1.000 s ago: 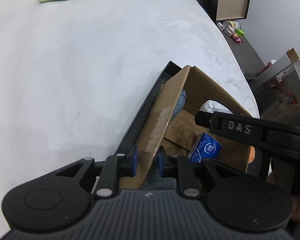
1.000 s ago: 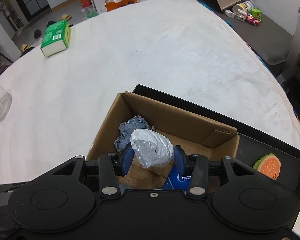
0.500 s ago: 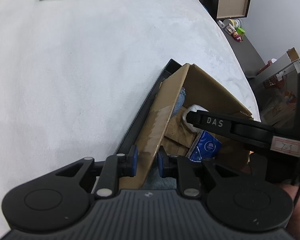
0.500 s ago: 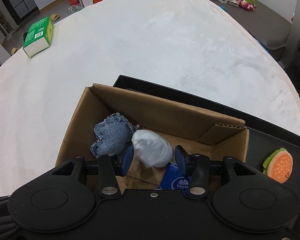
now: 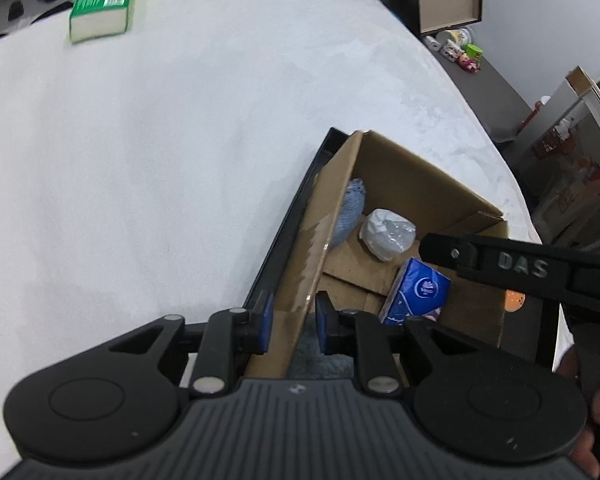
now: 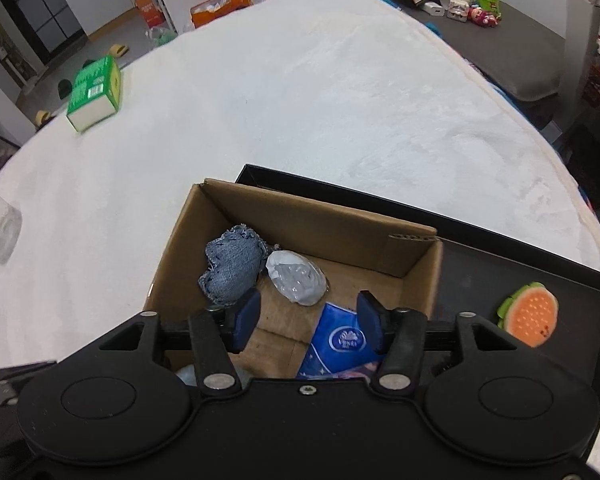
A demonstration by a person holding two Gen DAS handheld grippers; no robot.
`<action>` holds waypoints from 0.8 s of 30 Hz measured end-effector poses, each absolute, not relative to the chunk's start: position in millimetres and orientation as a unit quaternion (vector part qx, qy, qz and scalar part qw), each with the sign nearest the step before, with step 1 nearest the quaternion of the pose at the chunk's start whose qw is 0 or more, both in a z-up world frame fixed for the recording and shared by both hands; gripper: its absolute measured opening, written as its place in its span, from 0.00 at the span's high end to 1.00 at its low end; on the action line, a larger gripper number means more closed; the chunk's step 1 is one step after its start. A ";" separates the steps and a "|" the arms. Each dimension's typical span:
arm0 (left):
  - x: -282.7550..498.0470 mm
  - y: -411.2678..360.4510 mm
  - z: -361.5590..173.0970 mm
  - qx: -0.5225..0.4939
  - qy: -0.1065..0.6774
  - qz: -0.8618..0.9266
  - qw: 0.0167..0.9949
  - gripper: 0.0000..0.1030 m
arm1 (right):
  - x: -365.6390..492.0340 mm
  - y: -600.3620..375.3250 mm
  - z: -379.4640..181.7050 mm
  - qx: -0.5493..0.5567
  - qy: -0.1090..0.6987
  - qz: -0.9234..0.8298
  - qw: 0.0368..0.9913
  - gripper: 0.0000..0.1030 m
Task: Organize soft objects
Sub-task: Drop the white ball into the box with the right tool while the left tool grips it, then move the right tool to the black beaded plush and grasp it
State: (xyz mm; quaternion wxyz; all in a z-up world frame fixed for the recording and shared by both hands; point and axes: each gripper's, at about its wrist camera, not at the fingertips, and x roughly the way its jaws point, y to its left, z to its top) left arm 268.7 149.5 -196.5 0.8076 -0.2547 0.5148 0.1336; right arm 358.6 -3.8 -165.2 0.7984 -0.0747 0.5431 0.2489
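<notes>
While lying loose in brown cardboard box [image 6: 300, 216] beside denim scrap [image 6: 230, 266]: crumpled white plastic-wrapped bundle [image 6: 297, 282] — light, squashy, slippery; pinch mid-bulge. Right gripper [image 6: 308, 320] released, empty — left gripper [image 5: 291, 322] clenched on box wall.

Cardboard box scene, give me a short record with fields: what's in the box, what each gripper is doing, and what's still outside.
container: cardboard box, standing in a black tray
in box: denim pouch, white plastic bundle, blue tissue pack
left gripper: shut on the box's side wall
right gripper: open, empty, above the box
outside box: burger toy in the tray; green tissue pack on the white surface
</notes>
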 end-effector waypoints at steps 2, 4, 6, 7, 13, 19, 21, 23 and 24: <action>269.0 145.9 -191.7 -0.246 0.512 0.131 0.813 0.79 | 355.6 -10.8 -158.3 -0.067 0.541 0.253 0.800 0.41; 270.3 142.1 -187.2 -0.238 0.510 0.122 0.817 0.78 | 351.8 -18.2 -150.5 -0.064 0.537 0.262 0.799 0.38; 271.1 138.2 -183.8 -0.222 0.508 0.115 0.824 0.78 | 348.8 -25.4 -143.8 -0.061 0.532 0.267 0.801 0.34; 271.3 137.3 -183.1 -0.217 0.509 0.116 0.825 0.78 | 347.6 -28.7 -140.8 -0.060 0.530 0.267 0.803 0.32; 272.2 131.5 -180.3 -0.199 0.513 0.112 0.828 0.71 | 345.1 -53.3 -129.9 -0.044 0.524 0.267 0.808 0.29; 276.1 122.6 -177.3 -0.180 0.517 0.108 0.830 0.54 | 341.9 -83.3 -125.0 -0.024 0.520 0.268 0.811 0.26; 277.7 119.2 -176.5 -0.171 0.519 0.112 0.830 0.48 | 342.0 -93.9 -125.6 -0.015 0.521 0.267 0.810 0.26; 279.5 115.0 -176.1 -0.159 0.524 0.116 0.829 0.42 | 342.3 -105.0 -127.6 -0.004 0.524 0.266 0.809 0.26; 280.3 113.0 -175.7 -0.154 0.525 0.116 0.829 0.38 | 342.4 -109.2 -128.8 0.001 0.524 0.266 0.809 0.25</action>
